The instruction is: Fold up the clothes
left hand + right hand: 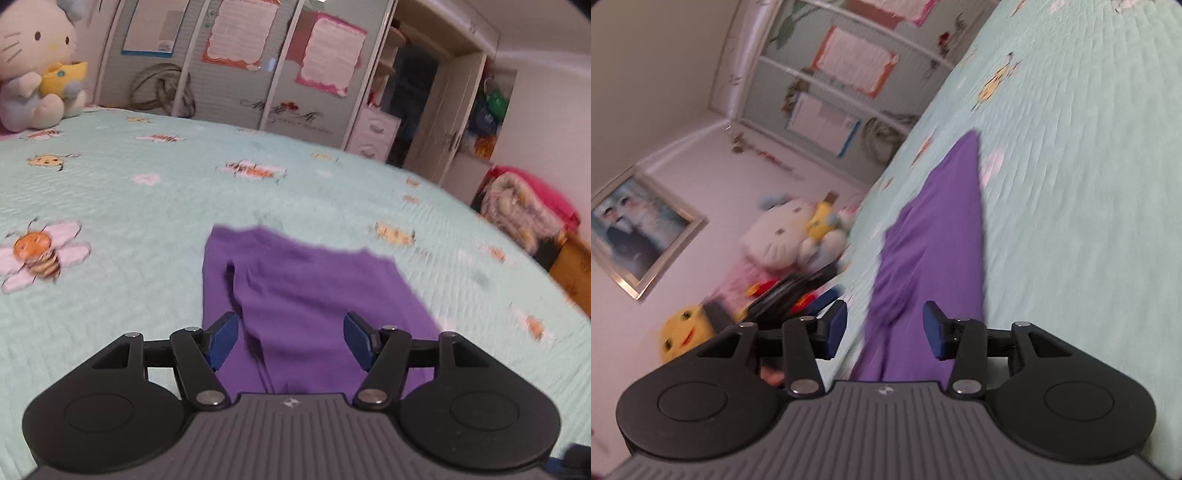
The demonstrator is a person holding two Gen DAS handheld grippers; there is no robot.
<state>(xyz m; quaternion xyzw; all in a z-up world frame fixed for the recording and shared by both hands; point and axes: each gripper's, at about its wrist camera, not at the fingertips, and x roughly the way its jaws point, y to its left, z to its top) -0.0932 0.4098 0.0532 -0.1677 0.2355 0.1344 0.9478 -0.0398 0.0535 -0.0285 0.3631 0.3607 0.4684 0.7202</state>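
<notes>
1. Far left, the Hello Kitty plush [35,64] sits at the far end of the bed [147,206], well apart from the work; you can ignore it.
2. Your left gripper [290,338] has its jaws spread, with nothing pinched. The blue pads [223,338] stand over the near part of the purple garment [306,295], and no cloth is caught between them.
3. The purple garment lies flat on the bee-print bedspread, already narrowed to a compact block, with a fold ridge running along its left side. It sits just ahead of both grippers.
4. Your right gripper [884,328] is also spread and holds nothing; through its rolled camera the garment [934,236] stretches away from the jaws to a far corner.
5. My reading: you are between folds, with both grippers free of the cloth, so one fold looks laid down and the next is not begun.
6. The next move calls for picking two matching corners or an edge, closing each gripper on both layers there, then carrying them across together so the stack stays square.
</notes>
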